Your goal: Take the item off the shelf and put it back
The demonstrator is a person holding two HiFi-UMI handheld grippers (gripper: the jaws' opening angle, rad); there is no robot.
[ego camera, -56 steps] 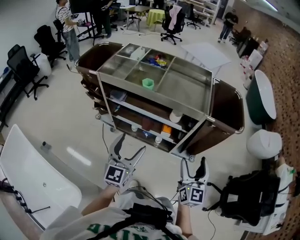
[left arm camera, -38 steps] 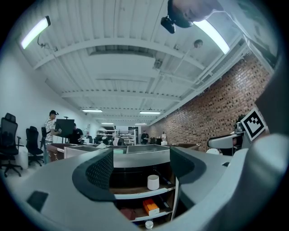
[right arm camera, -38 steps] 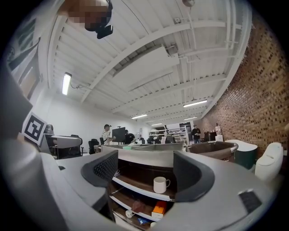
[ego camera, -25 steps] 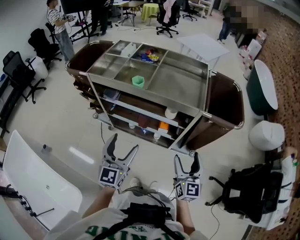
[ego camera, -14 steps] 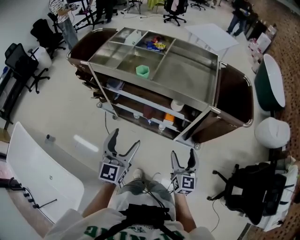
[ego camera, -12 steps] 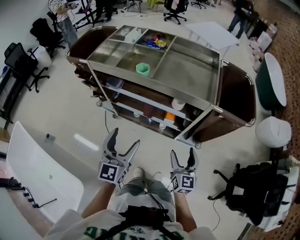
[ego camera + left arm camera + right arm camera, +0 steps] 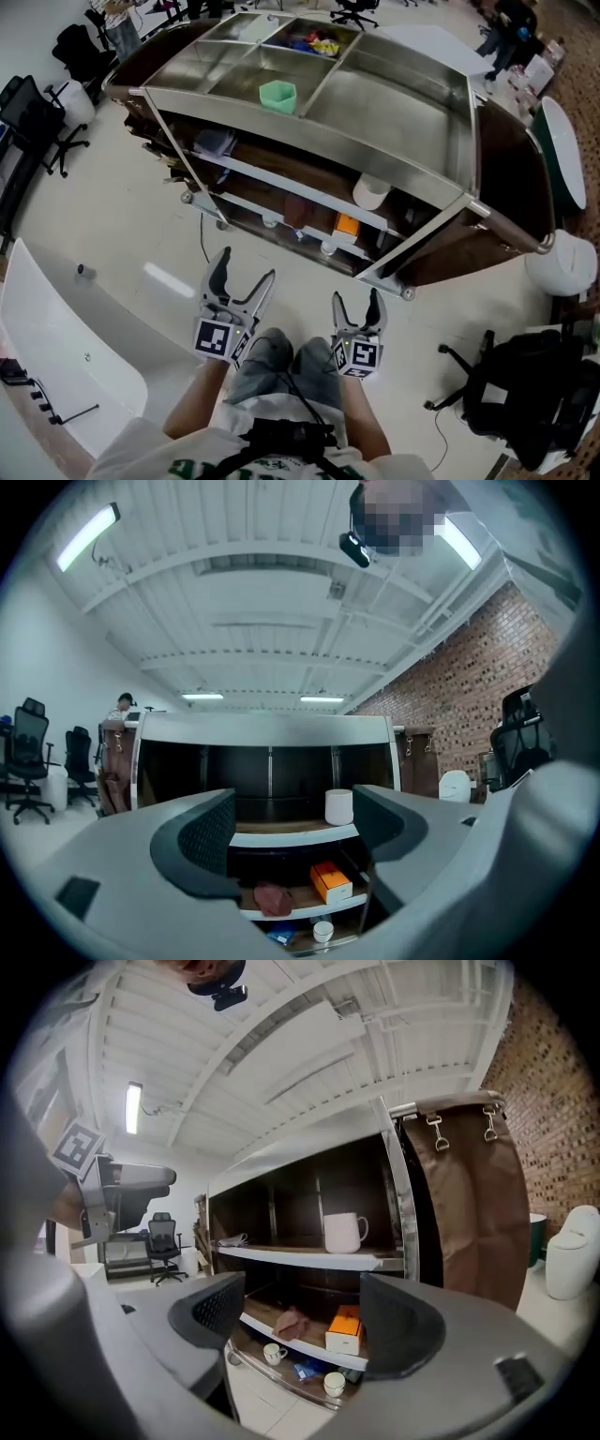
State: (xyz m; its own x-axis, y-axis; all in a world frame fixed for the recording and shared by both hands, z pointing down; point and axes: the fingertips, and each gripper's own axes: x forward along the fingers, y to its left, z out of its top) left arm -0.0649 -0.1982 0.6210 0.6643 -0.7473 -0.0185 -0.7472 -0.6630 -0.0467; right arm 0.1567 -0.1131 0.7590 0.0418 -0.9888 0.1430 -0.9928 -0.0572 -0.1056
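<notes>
Left gripper (image 7: pixel 245 264): jaws wide apart, empty. Right gripper (image 7: pixel 356 298): jaws narrower, still apart, empty, touching nothing. One white handled mug (image 7: pixel 343 1233) stands at the right end of the steel cart shelf (image 7: pixel 309 1259), far from both grippers. Lower down: one orange box (image 7: pixel 344 1329), two small white cups (image 7: pixel 273 1353).

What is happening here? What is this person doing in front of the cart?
A person holds a claw in each hand, facing a metal cart with open shelves. The left claw and the right claw are both open and empty, aimed at the shelves and touching nothing. A white mug stands on the upper shelf, and an orange box lies lower down. No item has been taken off yet.
</notes>
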